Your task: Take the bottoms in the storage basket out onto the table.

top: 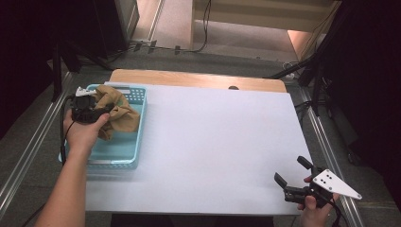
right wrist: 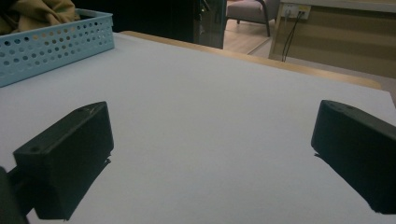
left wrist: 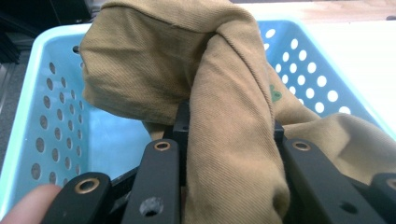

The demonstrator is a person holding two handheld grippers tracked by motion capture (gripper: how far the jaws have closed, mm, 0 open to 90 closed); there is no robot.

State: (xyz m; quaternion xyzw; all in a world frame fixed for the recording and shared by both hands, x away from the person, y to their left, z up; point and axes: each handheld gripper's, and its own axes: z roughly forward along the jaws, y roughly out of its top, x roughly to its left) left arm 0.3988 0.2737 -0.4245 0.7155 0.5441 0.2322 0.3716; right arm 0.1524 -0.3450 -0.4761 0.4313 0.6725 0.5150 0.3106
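Jaws first: the left gripper (top: 105, 110) is clamped tight on one crumpled tan cotton cloth (left wrist: 187, 79), the fabric bunched between its two black jaws and draped over them in the left gripper view. That cloth hangs over one light blue perforated plastic basket (top: 120, 146), which sits at the left edge of the white table sheet (top: 213, 142). From the high view the cloth's long axis runs from the gripper toward the basket's far right corner, the loose end trailing down inside. Over at the near right corner, the right gripper (top: 293, 172) has its two jaws spread wide with nothing between them, just above the bare sheet, pointing toward the basket.
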